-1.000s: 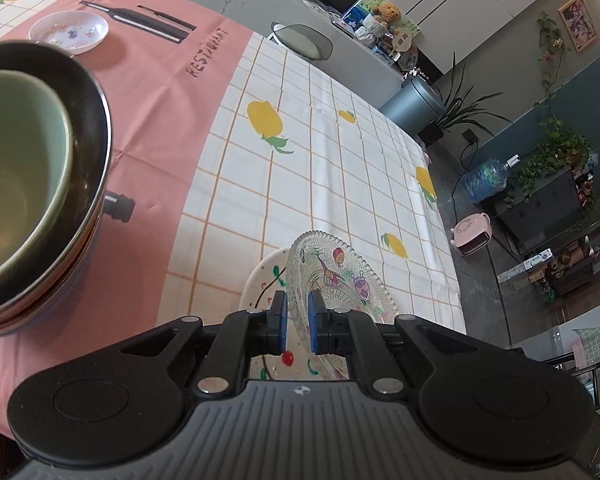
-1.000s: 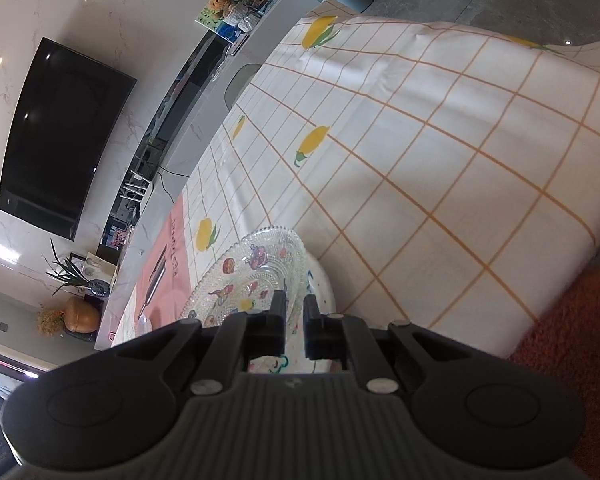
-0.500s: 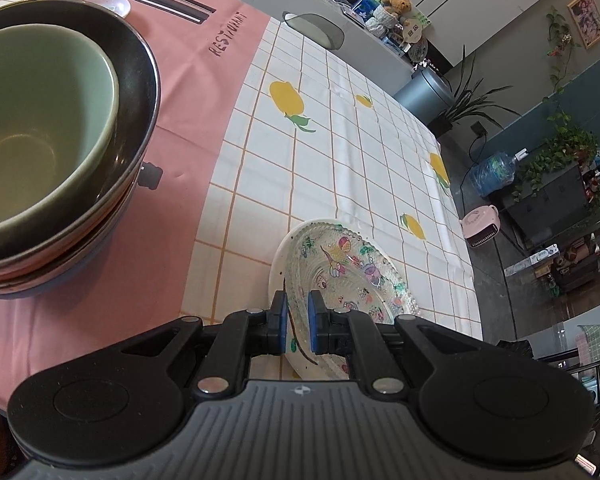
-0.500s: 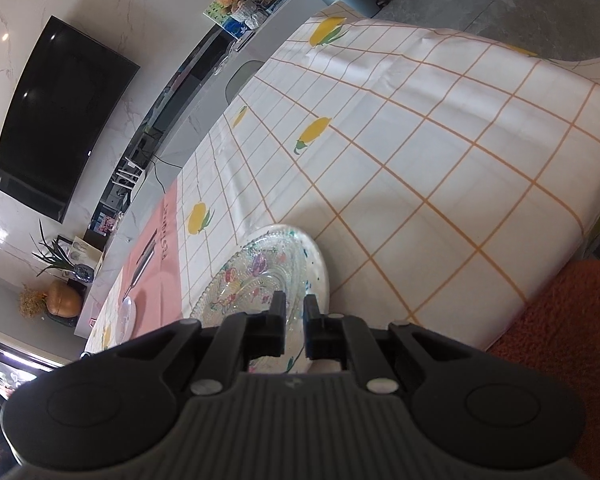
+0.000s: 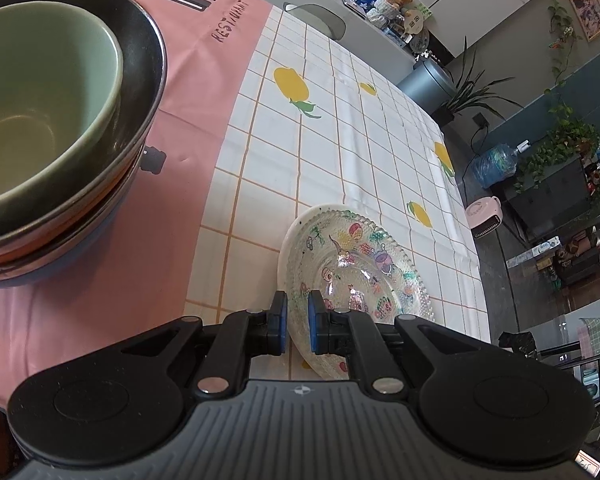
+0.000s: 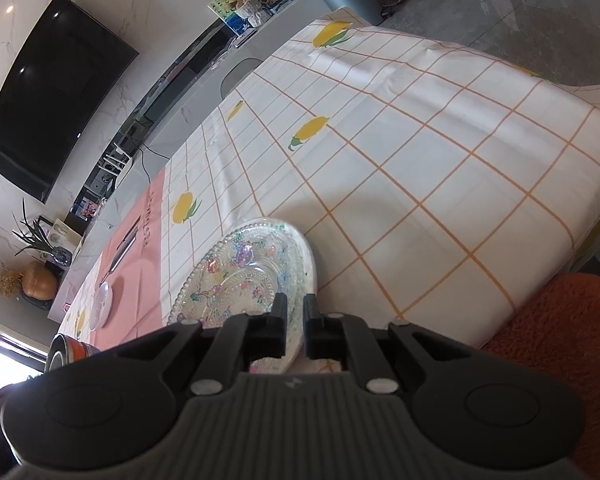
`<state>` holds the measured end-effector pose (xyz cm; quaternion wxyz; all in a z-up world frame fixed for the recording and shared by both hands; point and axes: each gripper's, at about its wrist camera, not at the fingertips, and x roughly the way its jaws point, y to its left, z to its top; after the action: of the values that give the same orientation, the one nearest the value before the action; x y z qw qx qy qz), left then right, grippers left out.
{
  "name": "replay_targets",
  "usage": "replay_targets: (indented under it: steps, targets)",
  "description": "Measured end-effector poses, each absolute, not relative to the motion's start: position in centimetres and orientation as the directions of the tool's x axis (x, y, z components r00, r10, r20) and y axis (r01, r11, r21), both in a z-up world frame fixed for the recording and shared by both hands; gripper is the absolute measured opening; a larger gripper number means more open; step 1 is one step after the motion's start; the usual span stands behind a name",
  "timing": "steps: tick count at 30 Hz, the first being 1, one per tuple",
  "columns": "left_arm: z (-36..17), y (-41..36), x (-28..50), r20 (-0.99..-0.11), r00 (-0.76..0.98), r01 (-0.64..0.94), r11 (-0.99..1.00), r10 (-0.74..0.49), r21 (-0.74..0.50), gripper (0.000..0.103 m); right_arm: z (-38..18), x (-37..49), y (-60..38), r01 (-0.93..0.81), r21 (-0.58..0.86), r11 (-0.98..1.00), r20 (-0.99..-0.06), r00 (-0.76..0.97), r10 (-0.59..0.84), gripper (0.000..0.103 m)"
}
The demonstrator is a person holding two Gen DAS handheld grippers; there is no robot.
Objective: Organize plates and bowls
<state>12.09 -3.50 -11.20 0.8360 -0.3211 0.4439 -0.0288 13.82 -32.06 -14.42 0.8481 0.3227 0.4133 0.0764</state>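
Left tongs [image 5: 297, 322] and right tongs [image 6: 295, 330] each pinch the near rim of the glass plate [image 5: 356, 276], from opposite sides. The glass plate sits on a white plate [image 5: 290, 240], on the desk [image 5: 340, 128]. The bowl stack [image 5: 60, 128] lies left of the glass plate, nearer the left tongs.

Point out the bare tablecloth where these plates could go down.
The widest free patch is the white checked tablecloth beyond the clear patterned glass plate toward the far table edge. A narrower strip lies between that plate and the stacked bowls topped by a green bowl. The pink cloth section under the bowls is crowded.
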Motion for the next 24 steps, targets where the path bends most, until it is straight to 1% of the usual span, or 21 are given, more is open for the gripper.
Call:
replay_targets:
  steps: [4, 21, 23, 24]
  targets:
    - [-11.08, -3.55, 12.1, -0.722, 0.605, -0.232, 0.793, -0.335, -0.563, 0.011, -14.64, 13.68, -32.22, 0.145, 0.607, 0.781, -0.658, 0.643, 0.392, 0.008]
    - [-11.05, -3.58, 12.07, -0.727, 0.608, -0.225, 0.808, -0.32, -0.544, 0.011, -14.28, 13.19, -32.08, 0.126, 0.589, 0.798, -0.651, 0.66, 0.376, 0.009]
    - [-10.95, -3.58, 12.04, -0.725, 0.612, -0.221, 0.812, -0.315, -0.54, 0.014, -14.1, 13.13, -32.09, 0.124, 0.583, 0.803, -0.651, 0.663, 0.371, 0.013]
    - [-10.9, -3.59, 12.01, -0.725, 0.615, -0.22, 0.815, -0.31, -0.535, 0.019, -14.04, 13.08, -32.11, 0.124, 0.582, 0.803, -0.65, 0.665, 0.368, 0.017]
